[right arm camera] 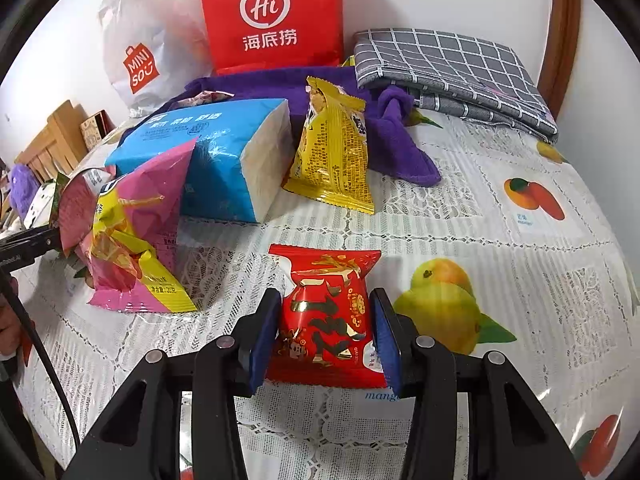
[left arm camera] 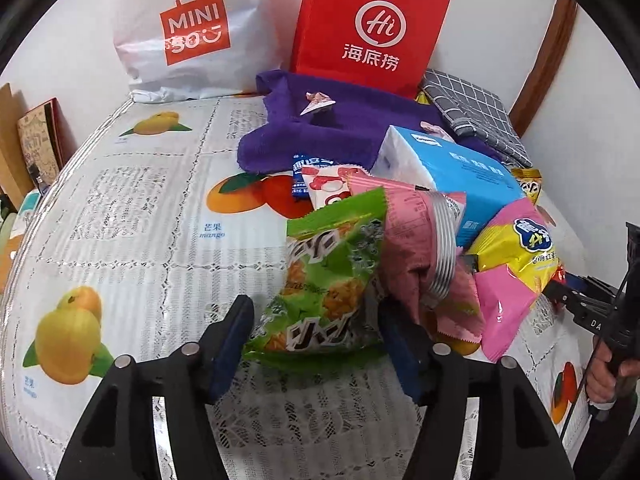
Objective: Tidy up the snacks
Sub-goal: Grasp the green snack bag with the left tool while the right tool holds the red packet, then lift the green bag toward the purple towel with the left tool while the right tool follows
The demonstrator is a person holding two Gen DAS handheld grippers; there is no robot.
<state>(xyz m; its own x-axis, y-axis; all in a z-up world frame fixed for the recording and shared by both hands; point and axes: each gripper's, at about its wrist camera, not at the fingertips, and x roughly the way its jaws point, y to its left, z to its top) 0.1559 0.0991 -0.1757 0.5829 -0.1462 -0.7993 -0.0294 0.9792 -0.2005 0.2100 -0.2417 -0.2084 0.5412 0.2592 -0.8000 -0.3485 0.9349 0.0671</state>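
Observation:
In the left wrist view my left gripper (left arm camera: 316,332) is open around a green snack bag (left arm camera: 320,280) that leans on a pink packet (left arm camera: 416,248); its left finger stands clear of the bag. A pink-and-yellow bag (left arm camera: 512,264) lies to the right, and it also shows in the right wrist view (right arm camera: 132,232). Small red-white and blue packets (left arm camera: 320,186) lie behind. In the right wrist view my right gripper (right arm camera: 326,332) is shut on a red snack packet (right arm camera: 326,320) resting on the tablecloth. A yellow snack bag (right arm camera: 334,148) stands behind it.
A blue tissue pack (right arm camera: 216,152) sits mid-table on a purple towel (left arm camera: 320,128). A red Haidilao paper bag (left arm camera: 368,28) and a white Miniso bag (left arm camera: 188,32) stand against the wall. A grey checked cloth (right arm camera: 452,68) lies at the far right. The fruit-print tablecloth (left arm camera: 140,208) covers the table.

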